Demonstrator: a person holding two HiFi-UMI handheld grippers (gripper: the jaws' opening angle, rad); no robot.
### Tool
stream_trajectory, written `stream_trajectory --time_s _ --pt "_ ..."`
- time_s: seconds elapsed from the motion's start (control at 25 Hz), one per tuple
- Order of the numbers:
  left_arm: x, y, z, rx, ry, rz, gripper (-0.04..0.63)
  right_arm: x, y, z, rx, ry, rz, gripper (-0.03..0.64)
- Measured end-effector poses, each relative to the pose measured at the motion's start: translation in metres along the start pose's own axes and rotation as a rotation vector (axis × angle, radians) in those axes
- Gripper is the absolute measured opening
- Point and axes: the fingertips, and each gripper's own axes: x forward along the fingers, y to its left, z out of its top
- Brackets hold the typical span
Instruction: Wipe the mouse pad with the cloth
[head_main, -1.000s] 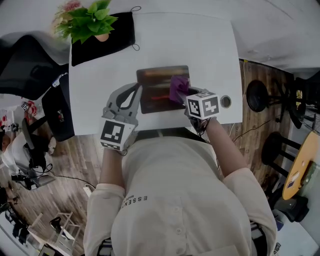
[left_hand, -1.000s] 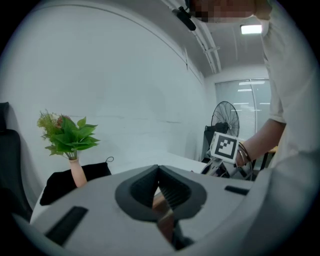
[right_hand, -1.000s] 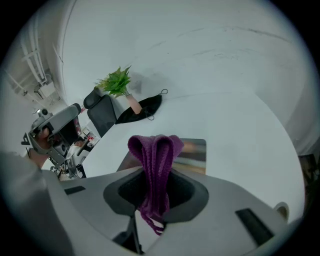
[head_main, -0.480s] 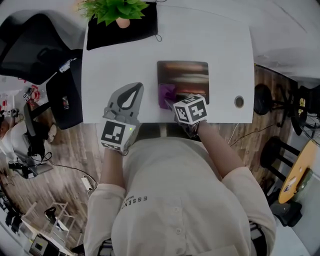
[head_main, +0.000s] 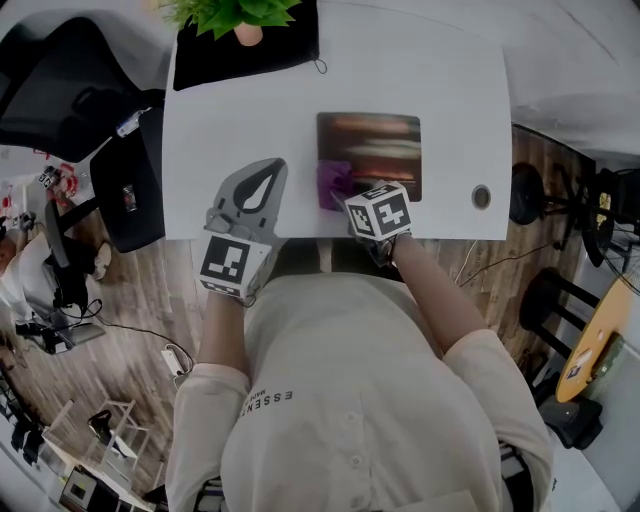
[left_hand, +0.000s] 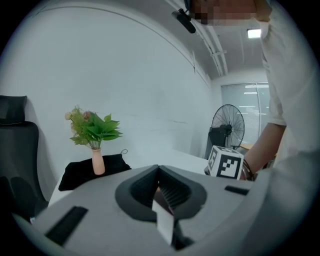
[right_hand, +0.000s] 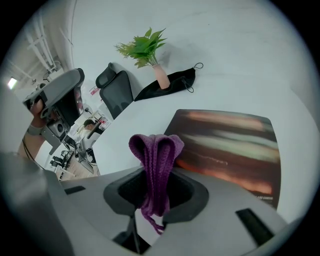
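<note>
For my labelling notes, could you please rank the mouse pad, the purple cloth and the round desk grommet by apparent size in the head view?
Largest: mouse pad.
Next: purple cloth, though it is partly hidden.
Smallest: desk grommet.

plant (head_main: 235, 12): cut off by top edge | mouse pad (head_main: 375, 150): near corner hidden behind cloth (head_main: 333, 183)

On the table (head_main: 450, 70), the cloth (head_main: 333, 183) in my right gripper (head_main: 347, 197) is at the pad's (head_main: 378, 150) left edge. My left gripper (head_main: 264, 186) is further left.
</note>
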Motion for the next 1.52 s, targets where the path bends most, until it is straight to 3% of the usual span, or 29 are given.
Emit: stream_trajectory --time_s 1.28,1.52 --pt "0.097 -0.084 0.020 0.028 0.015 -0.120 0.002 -0.084 -0.128 -0.048 0.135 -0.051 -0.086 0.110" --pt "0.111 -0.092 0.024 0.031 0.014 -0.133 0.002 -0.102 -0.156 -0.062 0.177 -0.040 -0.135 0.110"
